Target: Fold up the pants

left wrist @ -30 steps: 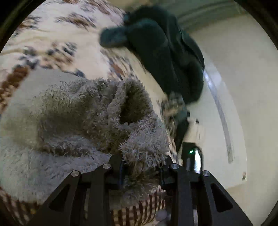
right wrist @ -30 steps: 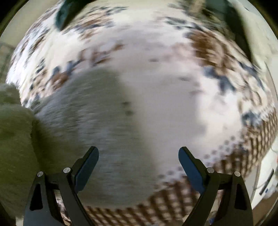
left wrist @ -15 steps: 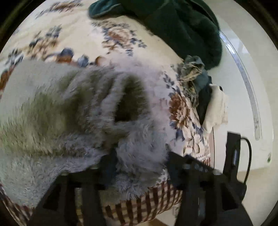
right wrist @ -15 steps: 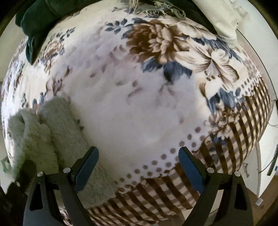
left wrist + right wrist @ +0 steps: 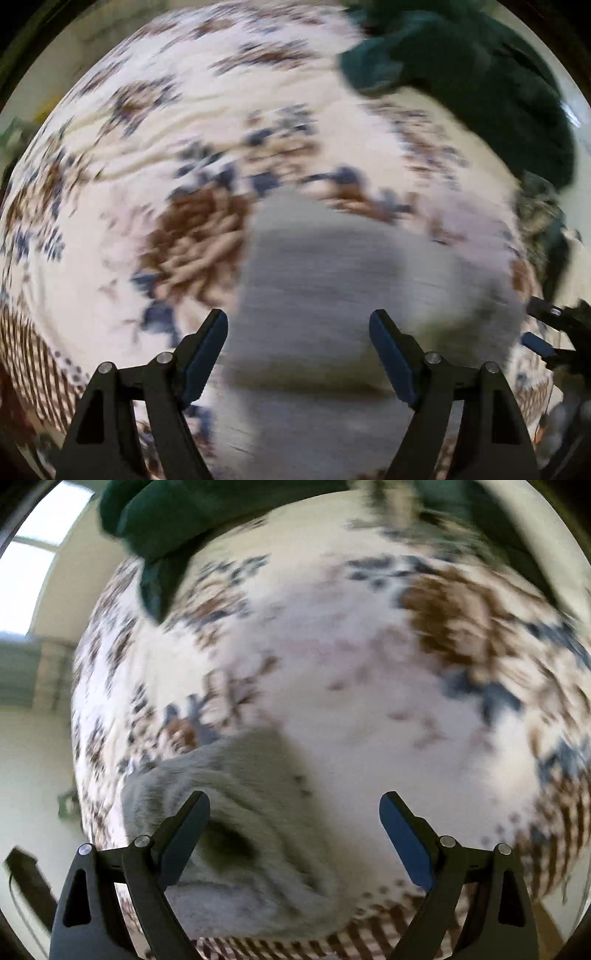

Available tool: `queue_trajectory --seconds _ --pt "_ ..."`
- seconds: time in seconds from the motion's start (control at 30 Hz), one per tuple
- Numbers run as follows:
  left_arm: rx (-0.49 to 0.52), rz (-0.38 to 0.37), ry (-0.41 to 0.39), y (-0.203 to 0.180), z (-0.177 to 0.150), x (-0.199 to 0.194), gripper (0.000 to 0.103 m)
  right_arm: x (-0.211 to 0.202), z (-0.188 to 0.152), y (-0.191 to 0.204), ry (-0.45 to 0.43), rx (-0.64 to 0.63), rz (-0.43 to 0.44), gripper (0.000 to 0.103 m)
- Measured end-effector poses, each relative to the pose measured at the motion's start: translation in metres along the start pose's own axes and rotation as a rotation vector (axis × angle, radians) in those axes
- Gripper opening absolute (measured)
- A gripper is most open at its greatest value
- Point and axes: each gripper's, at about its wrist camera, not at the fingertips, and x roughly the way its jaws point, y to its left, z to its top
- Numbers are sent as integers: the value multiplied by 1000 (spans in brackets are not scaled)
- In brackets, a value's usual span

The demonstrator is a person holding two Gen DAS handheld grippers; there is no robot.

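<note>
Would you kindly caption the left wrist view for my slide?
Left tongs opening above grey fuzzy pants lying on a floral blanket.

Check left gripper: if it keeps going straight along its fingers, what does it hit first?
Most likely the fuzzy grey pants lying on the floral blanket. The left gripper points steeply down at them, jaws opening with nothing pinched. Motion blur hides the gap.

Soft daylight fills both views, brightest at a window [image 5: 33, 550] far left of the floral blanket [image 5: 369, 686]. Heavy motion blur smears the blanket's pattern. Fisheye curvature bends the edges, with dark vignetted corners.
</note>
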Motion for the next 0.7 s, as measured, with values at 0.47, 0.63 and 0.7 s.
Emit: queue_trajectory --seconds 0.47,0.63,0.7 --pt "-16 -182 160 30 8 41 78 27 21 27 21 -136 -176 36" --pt "-2 -156 191 18 0 64 78 31 25 -7 172 -15 -110 56" --pt "-26 -171 188 21 -1 64 78 12 11 -14 141 -1 -86 69"
